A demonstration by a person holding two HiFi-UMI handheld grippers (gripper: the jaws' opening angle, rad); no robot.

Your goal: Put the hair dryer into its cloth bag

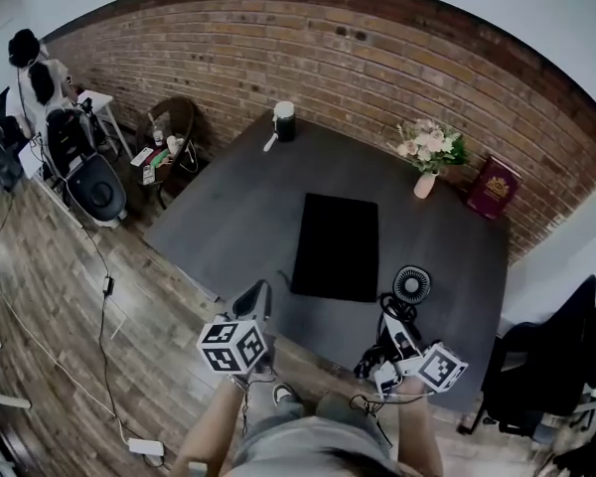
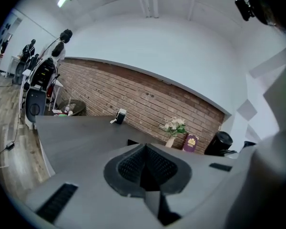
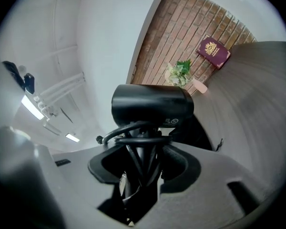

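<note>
A dark grey desk (image 1: 228, 217) stands against a brick wall (image 1: 328, 58), and a black cloth bag (image 1: 336, 246) lies flat near the middle of it, long side running away from the person. The hair dryer (image 1: 410, 286) is over the near right part of the desk, just right of the bag's near right corner and apart from it, held by the right tool (image 1: 395, 336). In the right gripper view the right tool (image 3: 143, 159) pinches the dryer's handle, with the cord looped round it. The handle's long axis runs straight out along the jaws, away from the person. The barrel (image 3: 152, 104) sits beyond the jaw tips and lies crosswise to them. From the head view its round grille end appears to face upward, though the tilt is hard to judge. The left tool (image 1: 258, 294) is at the desk's near left edge, left of the bag, its jaws (image 2: 145, 163) pressed together on nothing. A flower vase (image 1: 427, 162), a maroon book (image 1: 493, 187) and a white-topped canister (image 1: 283, 120) stand by the wall.
</note>
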